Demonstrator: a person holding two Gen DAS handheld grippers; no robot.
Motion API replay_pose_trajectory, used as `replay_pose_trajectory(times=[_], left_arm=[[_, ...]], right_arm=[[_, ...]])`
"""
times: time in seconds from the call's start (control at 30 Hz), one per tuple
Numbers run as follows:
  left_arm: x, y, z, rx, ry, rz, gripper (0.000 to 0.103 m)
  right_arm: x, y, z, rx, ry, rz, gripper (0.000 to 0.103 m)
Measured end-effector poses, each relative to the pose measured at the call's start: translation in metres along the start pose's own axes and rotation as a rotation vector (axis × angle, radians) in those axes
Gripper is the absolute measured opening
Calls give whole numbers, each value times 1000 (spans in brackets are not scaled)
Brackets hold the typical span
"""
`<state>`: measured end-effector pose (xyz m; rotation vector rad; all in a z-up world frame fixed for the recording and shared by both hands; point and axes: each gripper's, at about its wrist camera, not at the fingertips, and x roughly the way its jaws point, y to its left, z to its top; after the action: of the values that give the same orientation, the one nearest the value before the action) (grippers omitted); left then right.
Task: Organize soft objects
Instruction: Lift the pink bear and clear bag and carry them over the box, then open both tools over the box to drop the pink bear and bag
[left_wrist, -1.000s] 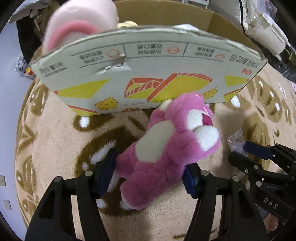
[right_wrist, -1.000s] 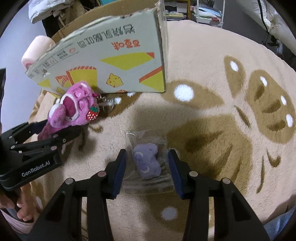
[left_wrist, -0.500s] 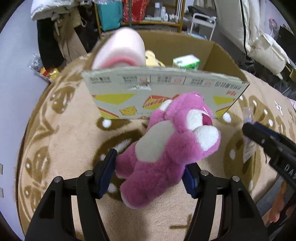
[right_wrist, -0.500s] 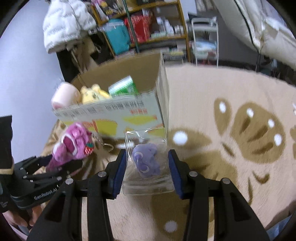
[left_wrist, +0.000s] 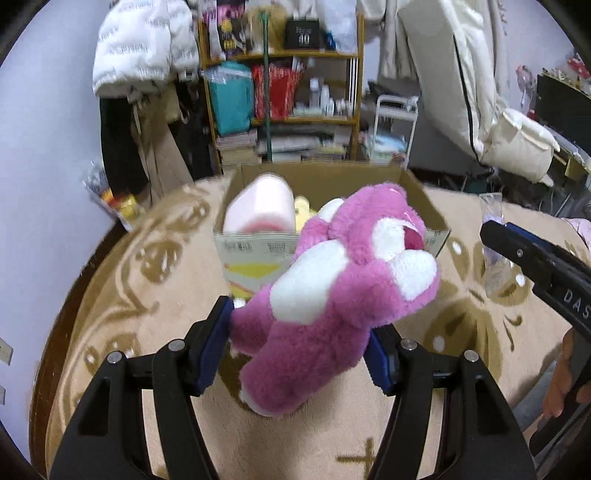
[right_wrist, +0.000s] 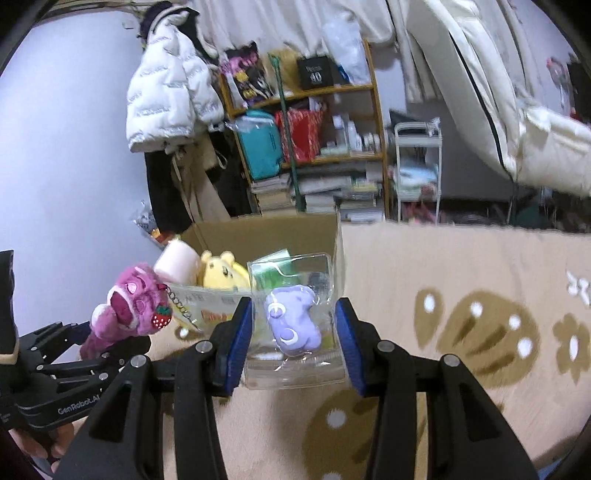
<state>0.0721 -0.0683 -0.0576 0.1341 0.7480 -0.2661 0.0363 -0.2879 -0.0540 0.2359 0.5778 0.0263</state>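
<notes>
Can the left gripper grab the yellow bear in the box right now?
Probably not. The left gripper is already shut on the pink bear, so its jaws are full. The yellow bear sits in the box.

A beige rug (left_wrist: 147, 302) patterned with brown flowers and white dots is spread over the whole surface. An open cardboard box (right_wrist: 273, 232) is set directly on it, near its far edge. A pink roll, a yellow plush and a green packet are seen inside the box.
</notes>
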Motion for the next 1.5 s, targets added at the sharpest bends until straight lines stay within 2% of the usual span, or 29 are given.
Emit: replay_pose_trajectory(times=[0.13, 0.37, 0.5, 0.67, 1.1, 1.3, 1.5], left_arm=[[-8, -3, 6, 9, -67, 35, 64], [-13, 8, 26, -40, -142, 39, 64], [-12, 7, 40, -9, -175, 51, 64], [-11, 11, 54, -36, -194, 31, 65], [-6, 1, 85, 41, -266, 64, 65], [8, -2, 88, 54, -266, 70, 65], [33, -7, 85, 70, -219, 78, 66]], right_arm=[[-7, 7, 12, -35, -41, -6, 48], [-8, 19, 28, -73, -96, -9, 48], [2, 22, 36, -72, -114, -6, 48], [12, 19, 45, -46, -105, 15, 48], [26, 20, 81, -91, -153, 18, 48], [40, 18, 85, -99, -132, 24, 49], [59, 7, 79, -53, -90, 46, 49]])
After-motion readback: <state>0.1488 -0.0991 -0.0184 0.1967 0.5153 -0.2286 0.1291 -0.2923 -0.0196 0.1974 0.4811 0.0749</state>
